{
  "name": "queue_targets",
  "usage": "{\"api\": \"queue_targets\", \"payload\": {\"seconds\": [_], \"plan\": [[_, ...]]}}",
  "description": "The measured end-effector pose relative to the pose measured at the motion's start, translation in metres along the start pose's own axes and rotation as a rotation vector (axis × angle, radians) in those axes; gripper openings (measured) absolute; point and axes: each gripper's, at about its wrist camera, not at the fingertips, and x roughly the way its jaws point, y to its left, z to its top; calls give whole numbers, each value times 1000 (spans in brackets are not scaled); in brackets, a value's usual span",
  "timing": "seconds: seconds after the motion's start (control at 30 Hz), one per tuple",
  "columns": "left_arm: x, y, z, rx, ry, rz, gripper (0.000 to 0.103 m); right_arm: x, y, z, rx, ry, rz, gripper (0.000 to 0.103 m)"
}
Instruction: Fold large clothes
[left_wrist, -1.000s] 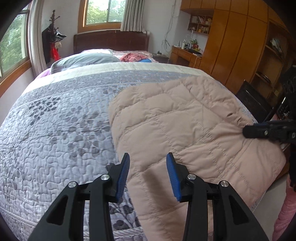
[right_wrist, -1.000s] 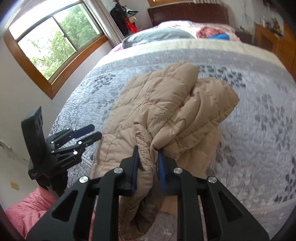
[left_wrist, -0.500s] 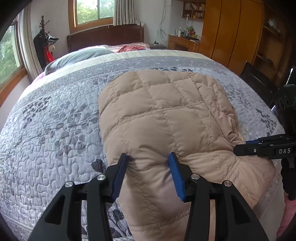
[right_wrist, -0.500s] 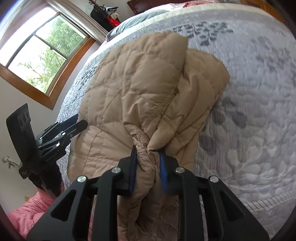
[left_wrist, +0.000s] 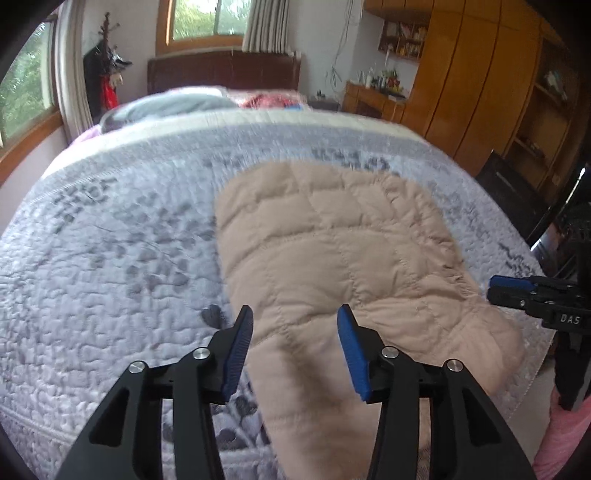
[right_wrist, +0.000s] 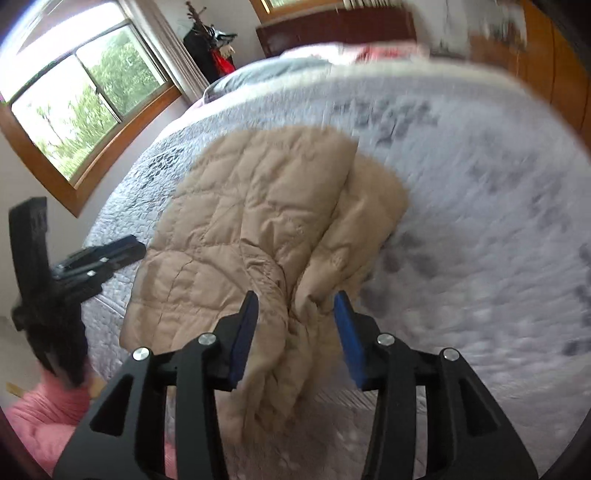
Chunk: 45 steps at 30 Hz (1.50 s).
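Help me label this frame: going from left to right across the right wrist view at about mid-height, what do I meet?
Window → left gripper → beige quilted jacket → grey floral bedspread.

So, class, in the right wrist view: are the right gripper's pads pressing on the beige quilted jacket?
No, the right gripper has just been opening; the jacket lies between its pads, unpinched.

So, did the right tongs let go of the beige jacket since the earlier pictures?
Yes. The right tongs have just been opening; the jacket fold between them is free now and lies on the bedspread.
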Motion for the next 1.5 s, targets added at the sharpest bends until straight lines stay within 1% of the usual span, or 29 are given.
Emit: {"api": "queue_targets", "payload": {"seconds": [0.1,0.13,0.17,0.27,0.3,0.43,0.53,0.63,0.8,0.9,1.0,1.13,1.23,1.37,1.5], "plan": [[-21,-3,-7,-13,-19,-24,47,-13,21,-7,-58,4,32,36],[-25,-4,-9,-22,-19,-29,47,-14,28,-8,-79,9,37,32],[-29,-5,-12,-39,-15,-43,47,-12,36,-11,-105,18,35,31],[-30,-7,-21,-77,10,-85,47,-4,42,-11,-130,37,25,26],[-28,-8,-25,-79,19,-85,47,2,40,-13,-123,50,27,26],[-18,-14,-37,-62,34,-49,47,18,26,-24,-88,85,21,22],[-3,-15,-44,-55,79,-61,47,30,17,-35,-56,110,24,19],[6,-16,-49,-38,88,-55,47,42,10,-45,-33,130,33,19],[15,-20,-55,-14,90,-42,47,57,5,-56,-22,126,37,18],[19,-20,-59,-7,86,-34,48,58,5,-56,-24,116,31,18],[17,-20,-57,-5,82,-29,48,50,6,-50,-7,110,47,17],[9,-21,-51,7,68,-27,47,24,10,-36,-6,53,90,22],[4,-21,-39,15,40,-18,47,11,14,-17,-22,8,71,23],[1,-19,-19,25,-4,3,47,15,13,15,-12,-23,28,23],[7,-14,3,16,-23,16,47,35,13,43,-3,-10,9,23]]}}
